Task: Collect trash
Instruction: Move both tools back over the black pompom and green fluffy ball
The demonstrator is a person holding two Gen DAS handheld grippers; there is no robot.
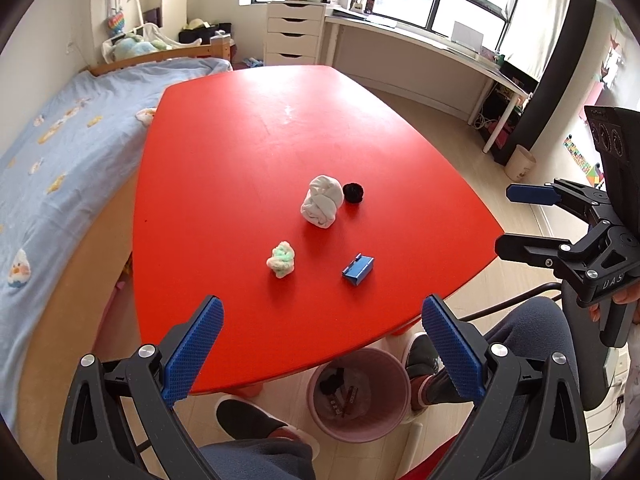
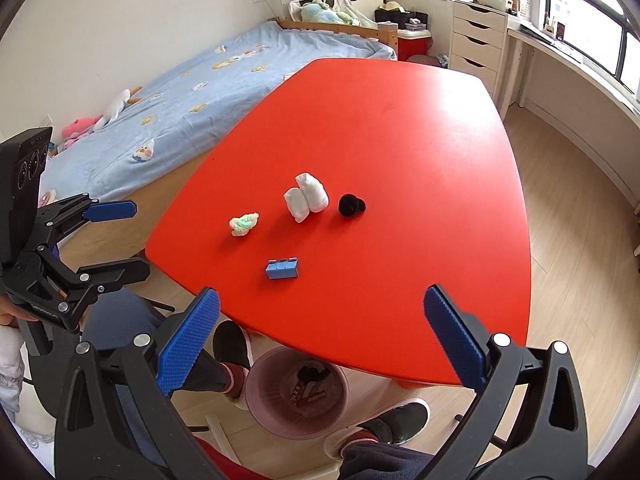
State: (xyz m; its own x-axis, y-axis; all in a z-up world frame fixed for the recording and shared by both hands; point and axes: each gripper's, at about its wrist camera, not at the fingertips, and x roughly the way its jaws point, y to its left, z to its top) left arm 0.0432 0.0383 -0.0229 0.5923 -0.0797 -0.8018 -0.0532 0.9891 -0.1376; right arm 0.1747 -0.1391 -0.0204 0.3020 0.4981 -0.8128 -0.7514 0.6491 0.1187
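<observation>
On the red table (image 1: pixel 248 152) (image 2: pixel 420 128) lie a white crumpled wad (image 1: pixel 322 206) (image 2: pixel 306 197), a small green-and-white wad (image 1: pixel 281 259) (image 2: pixel 243 224), a black ball-like scrap (image 1: pixel 353 192) (image 2: pixel 351 205) and a small blue block (image 1: pixel 358 268) (image 2: pixel 282 269). A pink trash bin (image 1: pixel 360 394) (image 2: pixel 298 392) with wrappers inside stands on the floor under the table's near edge. My left gripper (image 1: pixel 322 350) (image 2: pixel 116 240) is open and empty, above the near edge. My right gripper (image 2: pixel 320 340) (image 1: pixel 516 220) is open and empty, held off the table's right side.
A bed with a blue cover (image 1: pixel 60 140) (image 2: pixel 192 92) runs along the table's left side. A white drawer unit (image 1: pixel 294 32) (image 2: pixel 478 40) and a long desk under the window (image 1: pixel 420 44) stand behind. The person's feet and knees (image 1: pixel 256 420) flank the bin.
</observation>
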